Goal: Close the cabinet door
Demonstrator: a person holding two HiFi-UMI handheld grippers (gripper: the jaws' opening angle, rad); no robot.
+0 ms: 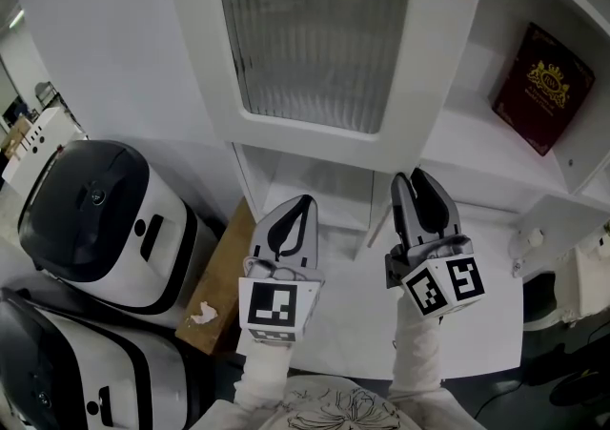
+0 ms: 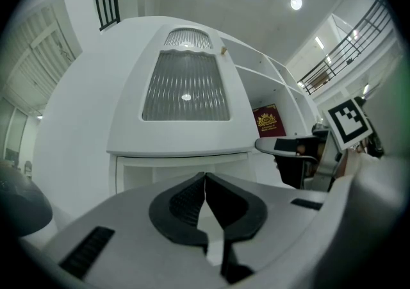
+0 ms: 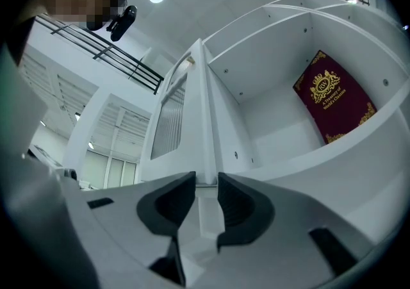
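My right gripper [image 3: 206, 180] has its fingers clenched on the free edge of the cabinet door [image 3: 204, 115], and only the right gripper view shows this well: the thin white edge fills the gap between the two dark pads and runs straight up and away from them, with the ribbed glass pane to its left. The head view shows where on the door I hold it, at the lower corner. The door itself stands swung out in front of the cabinet and leaves the shelf [image 1: 496, 147] to its right uncovered. My left gripper [image 1: 303, 201] hangs beside the right one, a little lower and apart from the door; the left gripper view shows its fingers pressed together with nothing between them. That view faces the door's broad side, with the whole pane and the white frame around it, which my right gripper's camera meets only edge-on. A dark red book [image 1: 543, 85] with gold print leans against the back of the open shelf; it shows large in the right gripper view and small past the door in the left one. Only the head view takes in the white worktop [image 1: 486, 323] below my sleeves, the brown board [image 1: 224, 276] leaning at the cabinet's foot and the two black-and-white machines [image 1: 95, 218] on the left, well clear of the door.
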